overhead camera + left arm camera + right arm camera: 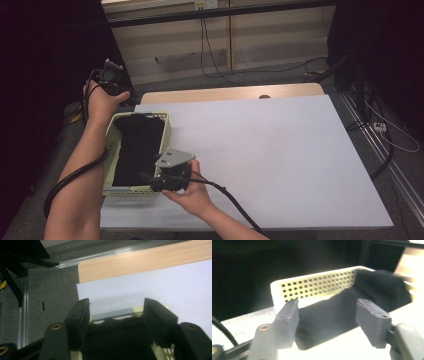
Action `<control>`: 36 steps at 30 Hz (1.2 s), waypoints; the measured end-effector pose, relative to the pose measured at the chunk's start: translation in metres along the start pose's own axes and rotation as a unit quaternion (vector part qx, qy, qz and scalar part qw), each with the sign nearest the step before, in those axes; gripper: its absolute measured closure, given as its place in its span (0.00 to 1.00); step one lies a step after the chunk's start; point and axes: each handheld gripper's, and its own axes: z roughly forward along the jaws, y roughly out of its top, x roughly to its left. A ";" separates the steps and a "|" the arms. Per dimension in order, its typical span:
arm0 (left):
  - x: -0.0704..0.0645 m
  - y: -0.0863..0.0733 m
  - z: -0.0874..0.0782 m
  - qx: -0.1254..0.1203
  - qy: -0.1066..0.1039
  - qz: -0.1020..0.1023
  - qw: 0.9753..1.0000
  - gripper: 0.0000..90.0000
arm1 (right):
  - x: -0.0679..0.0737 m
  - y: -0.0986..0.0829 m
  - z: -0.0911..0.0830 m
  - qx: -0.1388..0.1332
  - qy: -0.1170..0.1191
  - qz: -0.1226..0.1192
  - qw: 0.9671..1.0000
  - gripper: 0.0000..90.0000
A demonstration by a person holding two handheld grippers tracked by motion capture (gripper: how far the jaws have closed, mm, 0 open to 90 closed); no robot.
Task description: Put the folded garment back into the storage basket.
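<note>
left forearm [75, 200]: seen nearest the high camera, entering from the bottom left edge, with a black cable looped beside it.
left tool [114, 80]: held in the left hand [102, 102] just beyond the far left corner of the tabletop, above the basket's far end; in the left gripper view [116, 312] its two black jaws are spread wide apart with nothing clasped between them, the basket rim and dark cloth being seen below and past them.
right tool [170, 175]: held in the right hand [192, 192] at the basket's near right corner, a grey three-cornered plate on top and a cable trailing toward the bottom edge; in the right gripper view [327, 315] the jaws are parted wide, released, with the cloth and basket edge seen between them; contact cannot be told.
basket [111, 134]: pale yellow, perforated plastic, rectangular, set on the left edge of the tabletop with its long side running away from the person; its hole-patterned wall [317, 286] is shown in the right gripper view.
black cloth [137, 150]: laid inside the basket, covering most of its bottom and draped over part of the far rim.
tabletop [270, 150]: covered by a white sheet, a strip of light wood left bare along the far edge.
floor: grey carpet, with cables [220, 65] lying beyond the tabletop.
</note>
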 end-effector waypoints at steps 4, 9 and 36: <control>-0.005 -0.010 0.001 0.005 -0.018 0.000 1.000 0.38 | -0.016 -0.004 -0.022 0.003 -0.018 -0.007 1.000 0.33; -0.009 -0.023 0.006 0.013 -0.038 0.002 0.999 0.35 | -0.042 -0.014 -0.053 0.019 -0.038 -0.011 0.999 0.28; -0.007 -0.075 0.037 0.007 -0.059 0.018 0.998 0.29 | -0.135 -0.086 -0.152 0.131 -0.122 0.043 0.983 0.23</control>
